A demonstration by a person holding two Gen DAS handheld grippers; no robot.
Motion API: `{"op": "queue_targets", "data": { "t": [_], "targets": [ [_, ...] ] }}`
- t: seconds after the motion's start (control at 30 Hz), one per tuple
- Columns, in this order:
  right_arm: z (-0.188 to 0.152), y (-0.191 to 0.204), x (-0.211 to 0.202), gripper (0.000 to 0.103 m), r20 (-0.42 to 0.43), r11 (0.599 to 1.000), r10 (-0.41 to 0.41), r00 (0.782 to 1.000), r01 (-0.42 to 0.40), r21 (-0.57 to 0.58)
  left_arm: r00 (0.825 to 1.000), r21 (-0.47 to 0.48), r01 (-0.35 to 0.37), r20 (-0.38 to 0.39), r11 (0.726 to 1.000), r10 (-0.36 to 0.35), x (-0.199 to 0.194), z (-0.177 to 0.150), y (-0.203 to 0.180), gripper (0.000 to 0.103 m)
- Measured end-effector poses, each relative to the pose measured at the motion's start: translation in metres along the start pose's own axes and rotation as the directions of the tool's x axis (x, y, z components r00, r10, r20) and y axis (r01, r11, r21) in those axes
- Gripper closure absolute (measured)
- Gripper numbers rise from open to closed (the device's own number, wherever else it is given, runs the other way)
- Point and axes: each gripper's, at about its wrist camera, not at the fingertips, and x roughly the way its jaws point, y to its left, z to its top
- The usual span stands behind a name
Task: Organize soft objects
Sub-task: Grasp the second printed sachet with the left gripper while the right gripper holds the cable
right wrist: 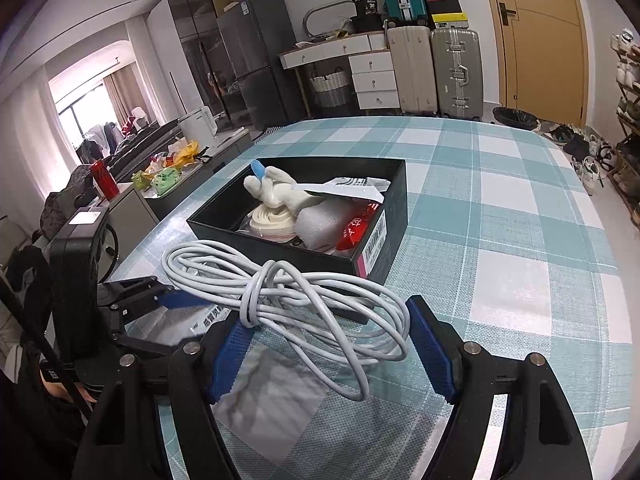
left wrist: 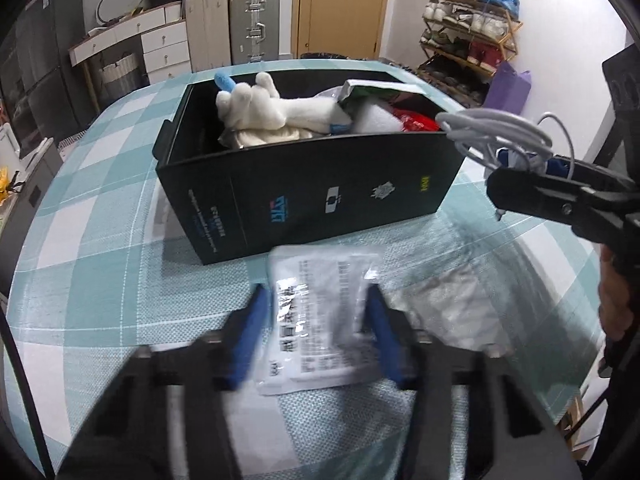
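Note:
A black box [left wrist: 304, 196] stands on the checked tablecloth and holds a white plush toy [left wrist: 260, 106], a red packet [left wrist: 416, 122] and other soft items; it also shows in the right wrist view [right wrist: 384, 248]. My left gripper [left wrist: 316, 312] is open, its blue fingers either side of a white printed plastic packet [left wrist: 316, 320] lying in front of the box. My right gripper [right wrist: 332, 336] holds a coiled white cable [right wrist: 304, 296] between its blue fingers, just short of the box's near corner; the cable [left wrist: 496, 132] and right gripper [left wrist: 560, 196] show at the right of the left wrist view.
The table [right wrist: 520, 208] has a teal and white checked cloth. A clear plastic bag [left wrist: 452, 300] lies right of the packet. Suitcases [right wrist: 436, 72], a drawer unit [right wrist: 372, 80], a door and a shoe rack [left wrist: 468, 36] stand beyond the table.

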Motion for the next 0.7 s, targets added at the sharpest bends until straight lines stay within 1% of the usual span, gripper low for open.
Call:
{"op": "queue_targets", "data": {
  "t": [0.1, 0.23, 0.5, 0.7],
  "targets": [
    [0.001, 0.003, -0.001, 0.026, 0.003, 1.000, -0.002, 1.000, 0.002, -0.006, 1.000, -0.009, 0.028, 0.012, 1.000, -0.028, -0.003, -0.001, 0.003, 0.070],
    [0.001, 0.005, -0.002, 0.026, 0.008, 1.000, -0.001, 1.000, 0.001, -0.012, 0.998, -0.013, 0.046, 0.031, 0.999, -0.046, -0.009, -0.001, 0.005, 0.074],
    [0.004, 0.009, -0.011, 0.026, 0.036, 1.000, 0.002, 0.999, -0.002, -0.018, 0.995, -0.022, 0.052, 0.086, 0.998, -0.050, -0.029, 0.000, 0.011, 0.075],
    [0.006, 0.013, -0.020, 0.026, 0.066, 1.000, 0.001, 0.998, 0.000, -0.018, 0.987, -0.031, 0.064, 0.149, 0.997, -0.058, -0.051, 0.004, 0.017, 0.075]
  ]
}}
